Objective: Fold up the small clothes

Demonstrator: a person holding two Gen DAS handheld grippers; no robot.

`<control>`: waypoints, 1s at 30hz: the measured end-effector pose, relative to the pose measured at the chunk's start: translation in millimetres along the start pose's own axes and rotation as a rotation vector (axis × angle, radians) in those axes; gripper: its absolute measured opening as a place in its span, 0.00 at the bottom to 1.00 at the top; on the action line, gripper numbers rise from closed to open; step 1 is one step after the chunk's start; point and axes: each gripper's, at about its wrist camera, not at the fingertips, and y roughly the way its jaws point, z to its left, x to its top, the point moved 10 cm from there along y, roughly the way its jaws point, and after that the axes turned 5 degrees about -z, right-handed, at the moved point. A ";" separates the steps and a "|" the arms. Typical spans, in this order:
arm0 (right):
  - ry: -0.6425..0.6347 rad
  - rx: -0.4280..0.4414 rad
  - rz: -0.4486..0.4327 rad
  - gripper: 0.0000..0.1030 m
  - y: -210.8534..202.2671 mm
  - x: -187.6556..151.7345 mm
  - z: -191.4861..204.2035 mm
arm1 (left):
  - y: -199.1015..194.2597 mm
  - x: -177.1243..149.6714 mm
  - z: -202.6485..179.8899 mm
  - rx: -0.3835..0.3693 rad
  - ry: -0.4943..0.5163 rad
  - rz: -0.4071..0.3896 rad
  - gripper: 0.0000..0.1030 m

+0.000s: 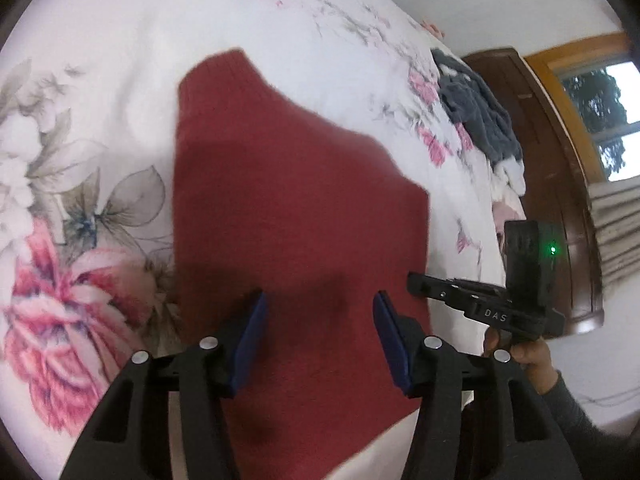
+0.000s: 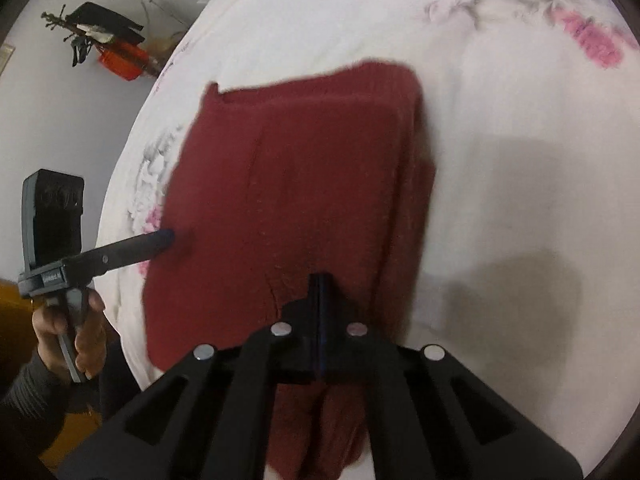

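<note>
A bed (image 1: 120,40) covered in a white floral sheet is serving as the folding surface, giving the garment a broad, soft place to lie flat. Spread across it is the red knitted garment (image 1: 288,184), already doubled over on itself, with a stacked edge showing along its right side in the right wrist view. A heap of dark grey clothing (image 1: 476,108) is lying well apart at the far edge of the bed, probably waiting its turn or already set aside.

The right tongs (image 2: 320,300) are sitting pressed together at the near hem of the garment, with red fabric bunching beneath them; they are likely pinching that hem to carry it over for the next fold, though the cloth between the pads is not plainly visible. The left tongs (image 1: 318,332) are hovering wide apart over the near part of the garment, gripping nothing, seemingly poised to steady or catch the left edge. A hand (image 2: 76,328) in a dark sleeve is squeezing the left handle.
</note>
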 end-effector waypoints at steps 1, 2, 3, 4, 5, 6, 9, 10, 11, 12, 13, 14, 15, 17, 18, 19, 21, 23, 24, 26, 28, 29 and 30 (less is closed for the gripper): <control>-0.023 0.003 -0.013 0.00 -8.6 1.3 9.4 | -11.8 -3.1 -9.8 -0.035 -0.002 -0.017 0.55; -0.046 0.032 -0.025 0.00 -20.5 -3.1 25.1 | -21.1 -8.7 -20.2 -0.060 0.006 -0.032 0.58; -0.071 0.041 -0.024 0.00 -27.2 -11.0 35.5 | -31.1 -18.1 -26.6 -0.064 0.027 -0.046 0.59; -0.107 0.031 -0.007 0.00 -26.4 -21.9 43.9 | -37.7 -28.0 -24.7 -0.045 0.040 -0.043 0.59; -0.118 0.018 0.018 0.00 -19.9 -30.3 44.0 | -34.4 -40.0 -17.4 0.004 0.052 -0.022 0.59; -0.121 -0.005 0.046 0.00 -9.8 -38.7 40.0 | -30.0 -49.6 -8.3 0.044 0.054 0.001 0.59; -0.120 -0.100 0.065 0.00 10.4 -51.7 20.6 | -15.5 -58.7 2.7 0.080 0.063 0.013 0.58; -0.097 -0.095 0.056 0.00 6.5 -50.9 22.6 | -17.8 -58.2 0.9 0.086 0.060 0.011 0.58; -0.097 -0.082 0.036 0.00 -4.3 -49.5 32.4 | -22.6 -57.7 -4.0 0.090 0.063 0.006 0.58; -0.107 -0.078 0.017 0.01 -14.5 -50.8 40.6 | -26.4 -56.1 -16.5 0.073 0.078 0.000 0.58; -0.107 -0.077 -0.006 0.01 -27.4 -52.8 47.2 | -36.6 -60.0 -29.7 0.047 0.106 -0.005 0.59; -0.102 -0.076 -0.012 0.01 -33.3 -56.7 48.0 | -44.3 -67.2 -36.4 0.063 0.139 -0.013 0.60; -0.096 -0.088 -0.012 0.01 -35.4 -63.1 45.8 | -42.0 -74.9 -36.3 0.090 0.152 -0.001 0.61; -0.077 -0.161 0.044 0.01 -16.7 -79.8 28.1 | -27.6 -93.1 -21.4 0.173 0.158 0.051 0.61; -0.064 -0.184 0.080 0.00 -1.7 -90.9 23.8 | -18.9 -98.3 -12.4 0.206 0.147 0.076 0.61; -0.050 -0.194 0.093 0.00 7.0 -95.9 17.9 | -5.2 -107.3 -0.2 0.233 0.120 0.104 0.61; -0.047 -0.198 0.070 0.00 4.2 -92.9 22.3 | -4.0 -107.6 0.0 0.261 0.117 0.084 0.61; -0.028 -0.178 0.021 0.07 -17.9 -88.2 32.3 | -17.8 -105.0 -12.1 0.254 0.100 0.048 0.65; -0.023 -0.177 -0.010 0.08 -31.5 -87.5 37.2 | -32.8 -105.7 -18.4 0.267 0.099 0.019 0.68; -0.026 -0.186 -0.057 0.22 -55.7 -94.4 45.7 | -58.4 -108.7 -25.9 0.342 0.141 -0.042 0.86; -0.034 -0.216 -0.091 0.59 -83.4 -104.9 57.8 | -96.6 -113.1 -35.8 0.450 0.204 -0.129 0.89; -0.049 -0.253 -0.119 0.66 -101.4 -112.7 66.6 | -109.6 -111.4 -46.8 0.483 0.229 -0.166 0.89; -0.066 -0.277 -0.143 0.78 -118.5 -120.3 72.3 | -134.5 -119.9 -60.9 0.548 0.263 -0.219 0.89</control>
